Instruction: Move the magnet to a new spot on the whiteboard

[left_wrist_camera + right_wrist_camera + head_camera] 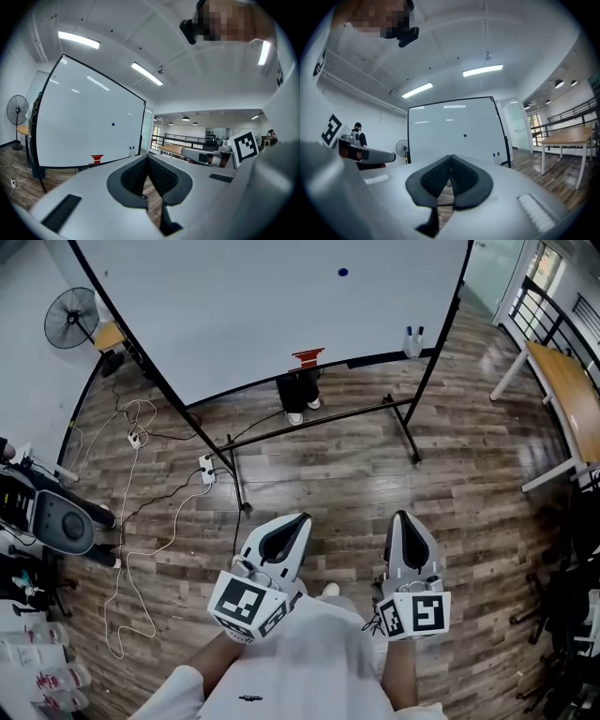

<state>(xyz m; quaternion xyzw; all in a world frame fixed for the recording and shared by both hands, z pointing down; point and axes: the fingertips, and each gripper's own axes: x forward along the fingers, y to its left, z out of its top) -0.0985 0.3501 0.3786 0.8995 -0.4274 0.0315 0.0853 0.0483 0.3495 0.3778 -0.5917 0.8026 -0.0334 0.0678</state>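
Observation:
A small dark blue magnet (342, 272) sticks on the white whiteboard (272, 306), well ahead of me across the wooden floor. The left gripper view shows the magnet (113, 124) as a dot on the whiteboard (84, 126), and so does the right gripper view, magnet (464, 136) on whiteboard (454, 131). My left gripper (298, 521) and right gripper (401, 518) are held low and close to my body, far from the board. Both are shut with nothing between the pads.
A red object (307, 358) and two marker pens (413, 336) rest on the board's tray. A standing fan (71, 317) is at the left, with cables (131, 512) across the floor. A wooden table (562, 390) stands at the right. A person (357, 132) stands far left.

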